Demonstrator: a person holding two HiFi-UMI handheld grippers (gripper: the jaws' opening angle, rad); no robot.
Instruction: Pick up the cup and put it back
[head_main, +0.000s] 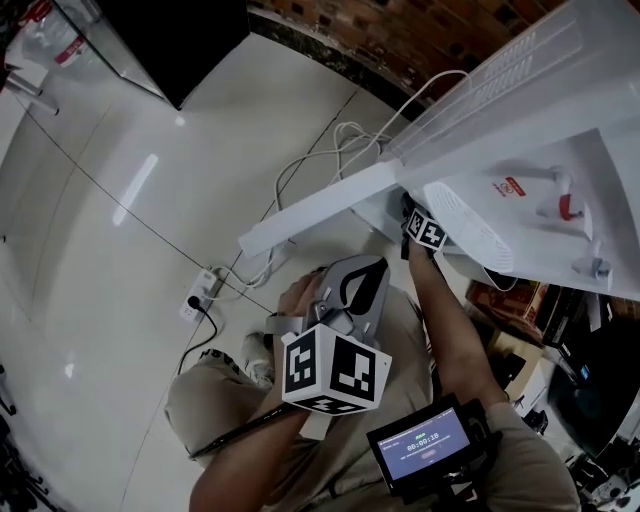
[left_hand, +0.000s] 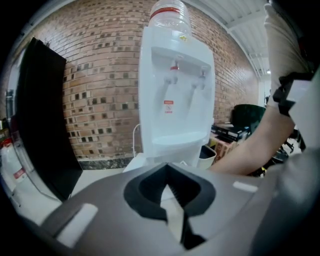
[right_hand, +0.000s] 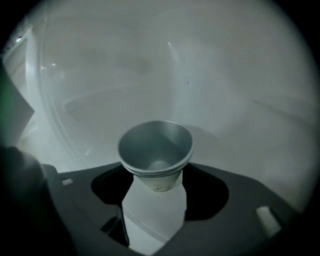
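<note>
Reaching into the water dispenser's (left_hand: 175, 100) pale recess, our right gripper (right_hand: 156, 189) has its jaws clamped low on the cup (right_hand: 156, 150). We should seat its base flat before loosening. The left gripper (left_hand: 174, 202) idles, jaws together.

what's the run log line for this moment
right gripper: jaws wide either side of cup base, grip unclear | left gripper: shut, empty | place: right gripper at front of water dispenser
</note>
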